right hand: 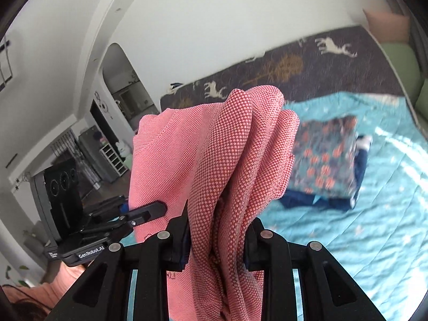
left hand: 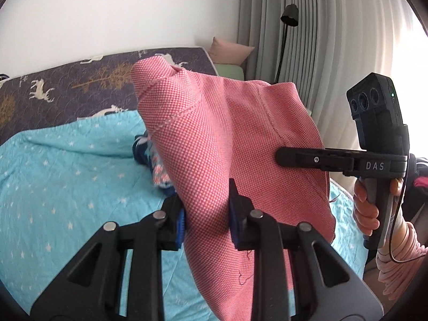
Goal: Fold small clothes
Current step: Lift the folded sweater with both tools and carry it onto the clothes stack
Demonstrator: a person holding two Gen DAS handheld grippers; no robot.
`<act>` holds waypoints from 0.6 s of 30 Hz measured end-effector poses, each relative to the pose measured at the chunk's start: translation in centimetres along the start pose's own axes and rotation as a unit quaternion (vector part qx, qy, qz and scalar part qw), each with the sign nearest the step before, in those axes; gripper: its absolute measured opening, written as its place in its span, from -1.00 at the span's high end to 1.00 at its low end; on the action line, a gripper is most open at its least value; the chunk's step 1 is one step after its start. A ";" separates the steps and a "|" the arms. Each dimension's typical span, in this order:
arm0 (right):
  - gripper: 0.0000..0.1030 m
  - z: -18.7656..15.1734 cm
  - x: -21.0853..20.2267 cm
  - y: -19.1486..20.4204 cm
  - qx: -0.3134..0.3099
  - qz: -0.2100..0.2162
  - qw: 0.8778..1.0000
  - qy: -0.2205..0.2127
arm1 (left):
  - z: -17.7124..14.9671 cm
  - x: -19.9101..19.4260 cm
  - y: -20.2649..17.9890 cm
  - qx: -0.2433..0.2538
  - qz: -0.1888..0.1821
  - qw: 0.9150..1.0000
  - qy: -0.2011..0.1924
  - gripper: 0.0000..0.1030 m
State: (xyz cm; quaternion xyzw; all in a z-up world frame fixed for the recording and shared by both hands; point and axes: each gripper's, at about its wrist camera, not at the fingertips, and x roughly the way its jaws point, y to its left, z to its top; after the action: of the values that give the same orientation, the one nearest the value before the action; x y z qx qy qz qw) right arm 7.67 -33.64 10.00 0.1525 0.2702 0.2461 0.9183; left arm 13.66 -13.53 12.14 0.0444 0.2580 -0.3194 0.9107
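Across the centre of both wrist views hangs the pink knit garment [left hand: 240, 139], lifted above the turquoise star quilt [left hand: 67, 187]. Both the left gripper [left hand: 206, 222] and right gripper [right hand: 216, 243] pinch its bunched fabric. Folded floral clothes [right hand: 326, 157] lie at right on the quilt.

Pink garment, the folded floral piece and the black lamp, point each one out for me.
pink garment [left hand: 214, 139]: left wrist view, middle of the raised cloth.
folded floral piece [right hand: 325, 157]: right wrist view, its top face, on the blue quilt.
black lamp [left hand: 290, 16]: left wrist view, its shade.
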 end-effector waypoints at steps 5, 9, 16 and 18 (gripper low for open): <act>0.44 3.4 -1.4 -0.5 -0.007 -0.011 1.000 -0.022 | 3.1 0.2 0.1 0.020 -0.014 1.000 -0.018 0.46; 0.44 5.7 -1.8 -0.9 -0.006 -0.018 0.999 -0.039 | 5.9 1.0 -0.5 0.051 -0.006 0.998 -0.031 0.46; 0.44 11.6 -1.0 -2.6 0.003 -0.038 0.997 -0.060 | 11.2 3.3 -0.9 0.089 0.011 0.995 -0.051 0.46; 0.44 13.4 -0.4 -3.3 0.006 -0.047 0.997 -0.064 | 12.7 4.8 0.1 0.069 0.010 0.996 -0.053 0.46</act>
State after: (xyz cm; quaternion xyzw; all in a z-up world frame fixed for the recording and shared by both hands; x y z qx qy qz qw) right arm 16.24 -38.55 19.63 0.1602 0.2191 0.1910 0.9433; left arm 22.50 -19.29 20.67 0.0930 0.1866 -0.3288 0.9211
